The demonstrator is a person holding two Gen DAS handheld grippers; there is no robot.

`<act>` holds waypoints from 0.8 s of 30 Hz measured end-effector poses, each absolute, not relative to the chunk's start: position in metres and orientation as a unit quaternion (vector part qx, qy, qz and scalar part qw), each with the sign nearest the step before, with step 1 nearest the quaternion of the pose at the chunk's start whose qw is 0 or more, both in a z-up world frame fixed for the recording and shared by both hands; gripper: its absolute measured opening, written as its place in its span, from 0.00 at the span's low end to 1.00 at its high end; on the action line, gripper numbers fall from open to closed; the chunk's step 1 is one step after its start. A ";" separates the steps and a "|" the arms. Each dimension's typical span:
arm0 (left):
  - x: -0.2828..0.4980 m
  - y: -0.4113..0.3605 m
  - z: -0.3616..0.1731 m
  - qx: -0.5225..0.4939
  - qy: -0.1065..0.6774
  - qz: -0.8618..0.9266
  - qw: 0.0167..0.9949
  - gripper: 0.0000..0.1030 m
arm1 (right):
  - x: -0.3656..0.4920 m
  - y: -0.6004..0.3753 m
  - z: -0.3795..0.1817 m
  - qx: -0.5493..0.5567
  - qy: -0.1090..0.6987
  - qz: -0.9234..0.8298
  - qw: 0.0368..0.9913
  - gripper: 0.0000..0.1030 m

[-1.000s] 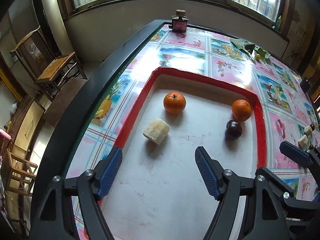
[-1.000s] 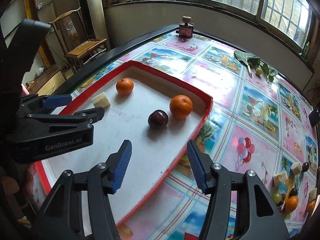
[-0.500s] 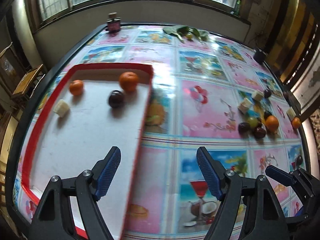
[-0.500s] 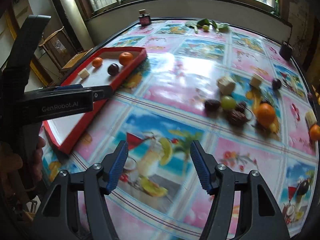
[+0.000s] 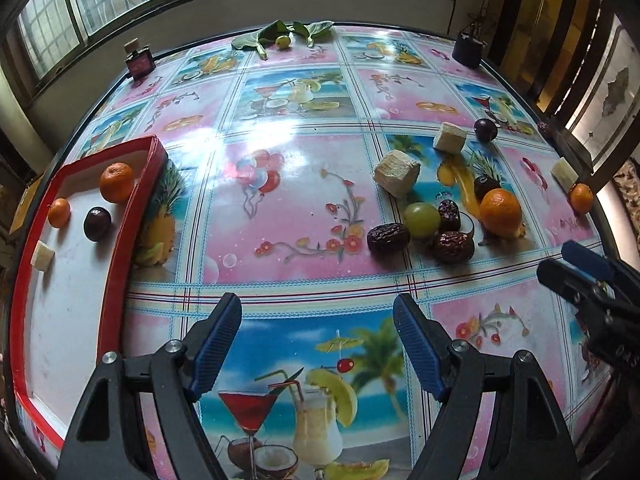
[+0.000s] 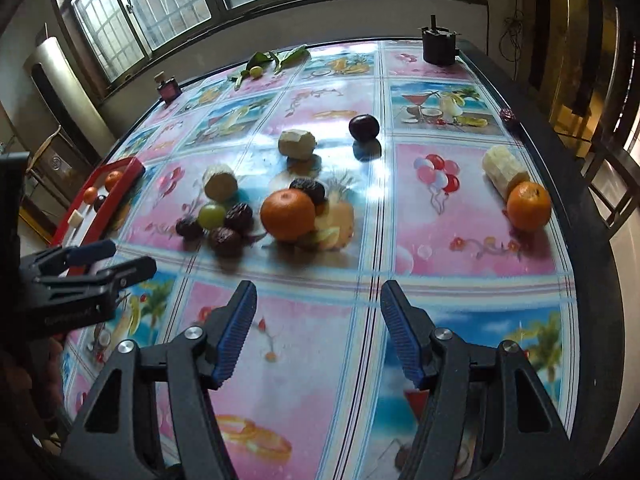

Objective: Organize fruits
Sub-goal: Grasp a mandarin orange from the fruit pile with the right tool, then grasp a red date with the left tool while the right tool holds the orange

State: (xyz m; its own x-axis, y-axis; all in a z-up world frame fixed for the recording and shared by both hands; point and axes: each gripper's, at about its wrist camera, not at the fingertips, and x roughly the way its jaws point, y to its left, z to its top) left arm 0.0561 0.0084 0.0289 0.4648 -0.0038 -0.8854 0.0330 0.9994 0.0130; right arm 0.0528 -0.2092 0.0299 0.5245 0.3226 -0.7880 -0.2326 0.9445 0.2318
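Dates (image 5: 388,238) are crowding the grape (image 5: 421,220) at one o'clock; we are holding both claws (image 5: 318,350) (image 6: 318,334) wide and empty, risking nudging neighbours off the desk (image 5: 280,184).

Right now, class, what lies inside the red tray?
Inside the red tray lie a large orange, a smaller orange, a dark plum and a pale cut fruit chunk. The tray's near end runs out of view.
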 end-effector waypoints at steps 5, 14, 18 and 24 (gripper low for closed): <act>0.059 0.013 0.027 0.011 0.519 0.003 0.855 0.76 | 0.091 -0.199 0.020 0.043 0.458 0.182 0.869 0.63; 0.067 0.012 0.028 0.012 0.517 0.000 0.856 0.76 | 0.114 -0.171 0.014 0.003 0.458 0.240 0.856 0.41; 0.074 0.005 0.028 0.020 0.514 -0.012 0.858 0.76 | 0.111 -0.174 0.015 -0.013 0.455 0.240 0.857 0.37; 0.087 -0.007 0.025 0.023 0.512 -0.043 0.857 0.76 | 0.087 -0.203 0.025 -0.007 0.444 0.231 0.866 0.37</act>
State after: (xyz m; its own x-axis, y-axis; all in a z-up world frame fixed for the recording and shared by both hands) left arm 0.0870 -0.0067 0.0247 0.4716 -0.0507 -0.8804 0.0970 0.9953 -0.0054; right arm 0.0869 -0.2031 0.0250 0.4998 0.3929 -0.7719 -0.4059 0.8935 0.1920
